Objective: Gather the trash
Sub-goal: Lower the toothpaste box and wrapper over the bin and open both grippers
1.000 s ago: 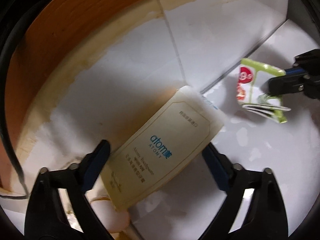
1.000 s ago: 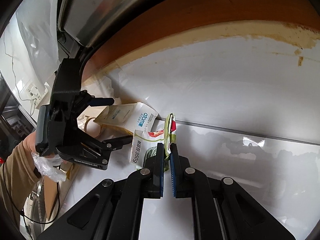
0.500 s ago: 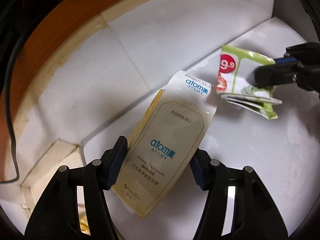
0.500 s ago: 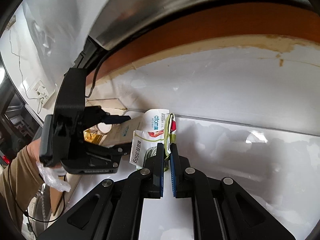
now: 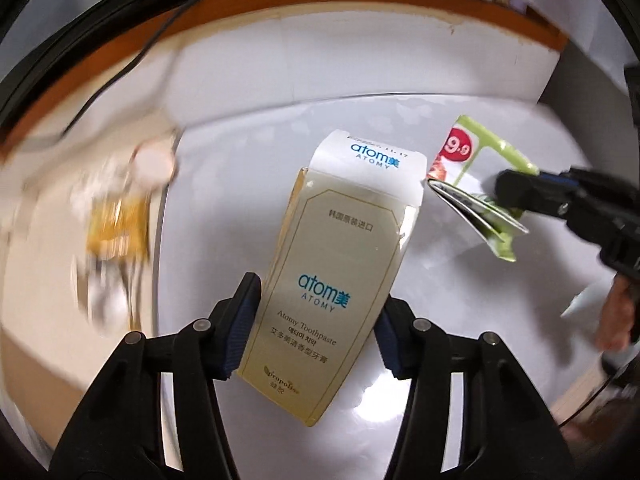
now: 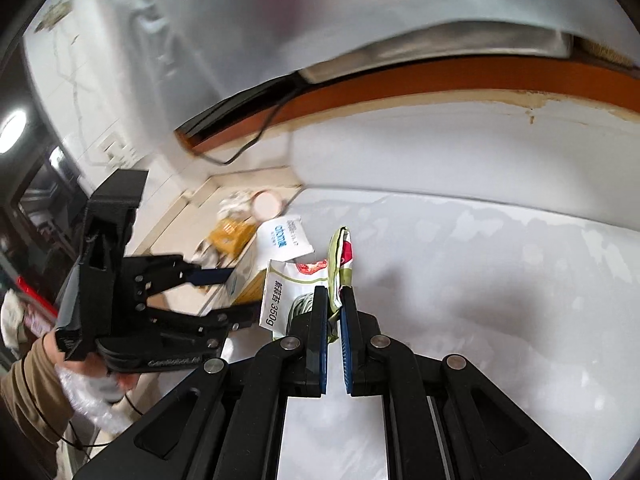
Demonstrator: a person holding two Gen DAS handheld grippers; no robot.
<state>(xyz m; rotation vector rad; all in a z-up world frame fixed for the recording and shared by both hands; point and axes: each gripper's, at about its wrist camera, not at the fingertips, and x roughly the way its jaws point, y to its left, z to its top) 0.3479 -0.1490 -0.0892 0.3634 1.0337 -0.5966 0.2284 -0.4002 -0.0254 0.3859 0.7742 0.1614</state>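
Left wrist: your left gripper (image 5: 314, 326) is closing on the toothpaste box (image 5: 332, 276), pads against both sides, box lifted over the white floor (image 5: 248, 184). Right wrist: your right gripper (image 6: 333, 312) is clenched on a green-edged food wrapper (image 6: 340, 264), just beside the box.

Each camera looks down along its own gripper's fingers, close over the white surface (image 5: 248, 208). Both views share the toothpaste box (image 5: 340, 264) and green wrapper (image 6: 342, 264).

Black hand-held gripper (image 6: 334, 312), blue pads (image 6: 322, 344), brown sleeve (image 6: 28, 396)
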